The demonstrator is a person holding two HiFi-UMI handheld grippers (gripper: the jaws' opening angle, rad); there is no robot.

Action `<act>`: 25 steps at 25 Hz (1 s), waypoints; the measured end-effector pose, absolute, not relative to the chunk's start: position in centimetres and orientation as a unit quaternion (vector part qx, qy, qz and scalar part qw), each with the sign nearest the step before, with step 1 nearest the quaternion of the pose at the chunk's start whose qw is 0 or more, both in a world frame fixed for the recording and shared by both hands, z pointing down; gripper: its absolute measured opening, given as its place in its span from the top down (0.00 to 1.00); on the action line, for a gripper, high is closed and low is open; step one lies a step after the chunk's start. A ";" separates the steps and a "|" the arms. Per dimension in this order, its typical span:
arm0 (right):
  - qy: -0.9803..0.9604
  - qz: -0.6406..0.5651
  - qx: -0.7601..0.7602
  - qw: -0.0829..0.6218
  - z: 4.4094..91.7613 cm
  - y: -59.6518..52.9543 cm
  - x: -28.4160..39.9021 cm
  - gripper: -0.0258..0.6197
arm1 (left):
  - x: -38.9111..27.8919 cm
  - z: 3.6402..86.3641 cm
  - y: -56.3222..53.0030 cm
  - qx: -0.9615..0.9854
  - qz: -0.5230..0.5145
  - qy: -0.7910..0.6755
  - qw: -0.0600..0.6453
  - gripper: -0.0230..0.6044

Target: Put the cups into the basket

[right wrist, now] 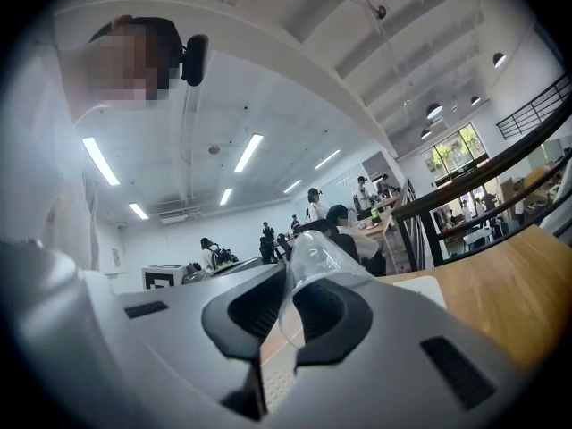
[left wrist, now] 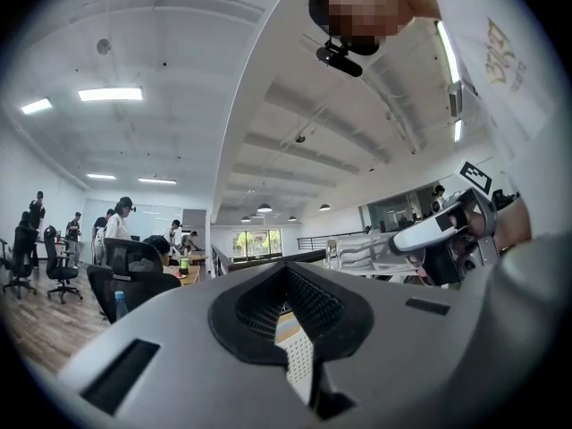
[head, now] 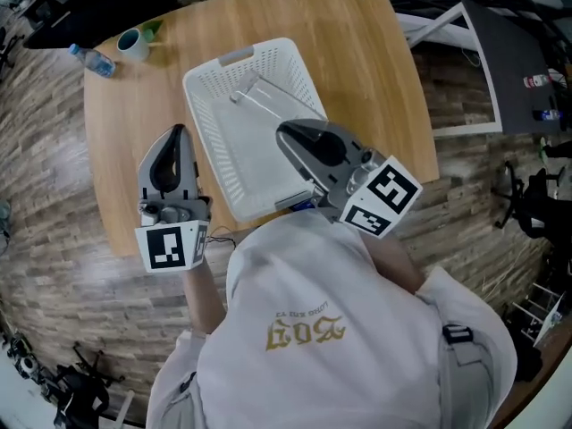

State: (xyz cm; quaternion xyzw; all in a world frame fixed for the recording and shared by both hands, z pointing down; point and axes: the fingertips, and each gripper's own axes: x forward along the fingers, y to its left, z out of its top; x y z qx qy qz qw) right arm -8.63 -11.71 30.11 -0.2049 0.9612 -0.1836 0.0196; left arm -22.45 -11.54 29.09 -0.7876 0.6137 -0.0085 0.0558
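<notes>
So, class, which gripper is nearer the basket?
Right. The right gripper, holding a clear cup, hangs over the basket; the left gripper is beside it, over the table.

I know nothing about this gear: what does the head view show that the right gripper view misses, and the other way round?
Only the head view: the white cup with a green inside and the clear plastic water bottle at the table's far edge. Only the right gripper view: people at desks in a big room, and long ceiling lights. Both: the light wooden table and the right gripper, which its own view shows shut on a clear plastic cup.
</notes>
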 end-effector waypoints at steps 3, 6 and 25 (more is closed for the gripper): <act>0.968 -0.170 -0.186 -0.013 30.9 -11.9 -8.0 0.91 | -20.5 29.5 -12.7 -0.797 -0.016 0.601 0.054 0.96; 0.968 -0.160 -0.185 -0.046 32.0 -11.8 -7.6 0.91 | -18.7 30.5 -13.2 -0.812 -0.039 0.580 0.052 0.96; 0.951 -0.127 -0.173 -0.222 38.3 -12.5 -6.7 0.91 | -14.0 37.5 -15.4 -0.834 -0.224 0.501 0.056 0.96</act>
